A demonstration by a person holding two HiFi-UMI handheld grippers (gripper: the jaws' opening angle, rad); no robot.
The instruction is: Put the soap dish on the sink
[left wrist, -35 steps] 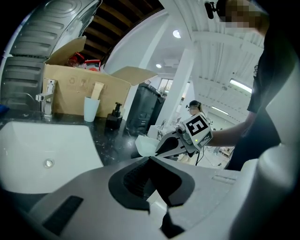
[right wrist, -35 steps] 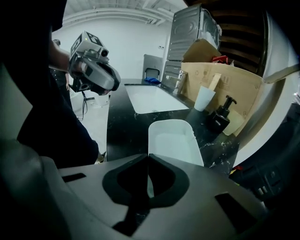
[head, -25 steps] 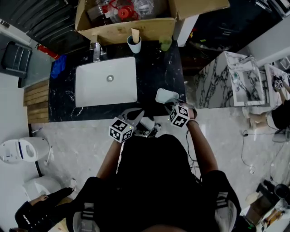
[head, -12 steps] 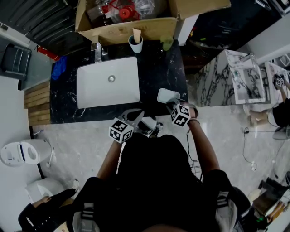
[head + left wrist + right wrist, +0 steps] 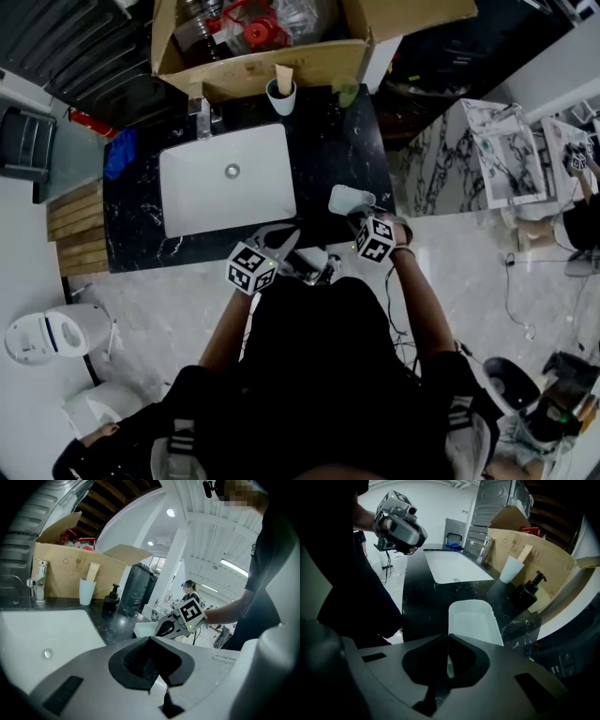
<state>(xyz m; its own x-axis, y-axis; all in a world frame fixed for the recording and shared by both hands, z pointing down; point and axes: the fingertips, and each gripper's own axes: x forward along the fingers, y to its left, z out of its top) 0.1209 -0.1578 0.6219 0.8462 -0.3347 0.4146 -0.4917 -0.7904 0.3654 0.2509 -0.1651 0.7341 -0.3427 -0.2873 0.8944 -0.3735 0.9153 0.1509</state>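
The soap dish point(image 5: 347, 198), a shallow white tray with rounded corners, is over the black counter point(image 5: 328, 141) to the right of the white sink basin point(image 5: 228, 178). My right gripper point(image 5: 357, 217) is shut on its near edge, and in the right gripper view the soap dish point(image 5: 474, 620) juts out past the closed jaws of that right gripper point(image 5: 448, 641). Whether the dish touches the counter I cannot tell. My left gripper point(image 5: 286, 240) hovers at the counter's front edge; in its own view the left gripper point(image 5: 151, 641) is shut and holds nothing. From there the soap dish point(image 5: 143, 629) shows beside the right gripper.
A faucet point(image 5: 201, 108) stands behind the basin. A white cup point(image 5: 279, 92) with a wooden stick and a dark pump bottle point(image 5: 527, 592) stand at the counter's back, under an open cardboard box point(image 5: 262, 42). A blue cloth point(image 5: 119, 155) lies at the counter's left end.
The head view has shifted slightly. Both grippers stay about where they were, and the right one still holds the dish.
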